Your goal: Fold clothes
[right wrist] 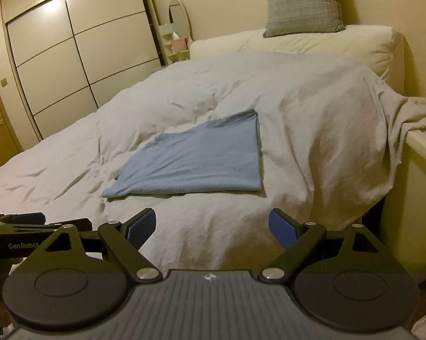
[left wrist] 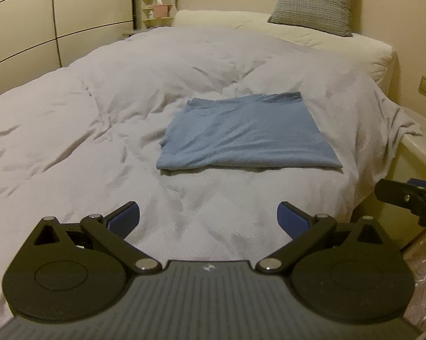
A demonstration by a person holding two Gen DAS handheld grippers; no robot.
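A light blue garment (left wrist: 247, 134) lies folded into a flat rectangle on the white duvet (left wrist: 85, 113), near the bed's right side. The same blue garment (right wrist: 195, 158) shows in the right wrist view, ahead and slightly left. My left gripper (left wrist: 208, 218) is open over the duvet's near edge, well short of the garment, with nothing between its blue pads. My right gripper (right wrist: 213, 228) is open too, empty, also short of the fold. The right gripper's tip (left wrist: 411, 195) shows at the right edge of the left wrist view.
A grey cushion (left wrist: 315, 0) leans on the wall above a cream headboard (left wrist: 312, 34). Sliding wardrobe doors (right wrist: 71, 56) stand left of the bed. A small shelf with an oval mirror (right wrist: 178, 19) sits in the corner. A cream bedside surface (right wrist: 425, 147) is at the right.
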